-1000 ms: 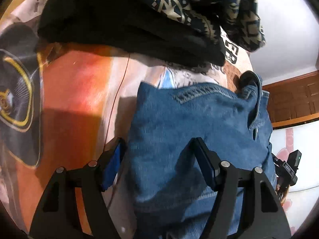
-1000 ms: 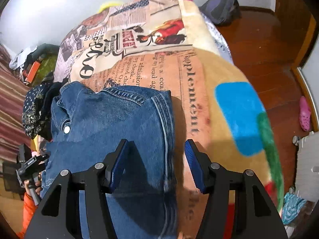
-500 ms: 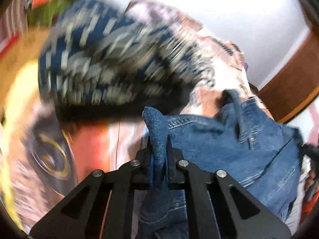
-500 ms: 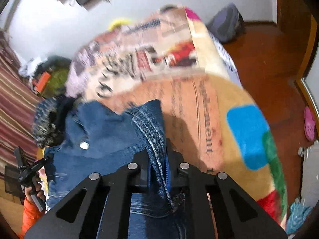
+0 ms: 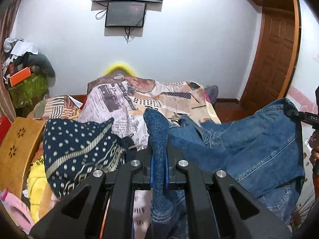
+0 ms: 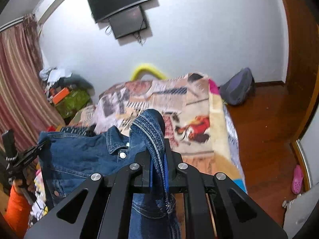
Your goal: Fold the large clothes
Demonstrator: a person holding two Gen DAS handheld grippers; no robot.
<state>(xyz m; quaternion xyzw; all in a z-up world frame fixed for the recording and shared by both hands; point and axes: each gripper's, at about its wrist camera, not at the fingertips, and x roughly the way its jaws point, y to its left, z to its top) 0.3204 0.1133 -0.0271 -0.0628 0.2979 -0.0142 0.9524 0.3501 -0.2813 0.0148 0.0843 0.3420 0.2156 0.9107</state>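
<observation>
A blue denim jacket [image 5: 249, 145] hangs lifted above the bed, stretched between my two grippers. My left gripper [image 5: 159, 159] is shut on a bunched fold of its denim, which sticks up between the fingers. My right gripper [image 6: 158, 159] is shut on another hem edge of the denim jacket [image 6: 83, 157], whose collar and buttons show to the left. The right gripper also shows at the right edge of the left wrist view [image 5: 305, 117], and the left gripper at the left of the right wrist view [image 6: 22, 159].
The bed is covered by a newspaper-print blanket [image 5: 123, 99]. A navy patterned cloth [image 5: 79, 149] and yellow and pink clothes [image 5: 33, 191] are piled at the left. A wooden board [image 5: 18, 149] stands beside them. A grey backpack [image 6: 237, 87] and pink shoe [image 6: 298, 179] lie on the wooden floor.
Both grippers closed on the jacket's edges on the bed, then lifted it. The views swung from down at the bed to level with the wall and TV.
</observation>
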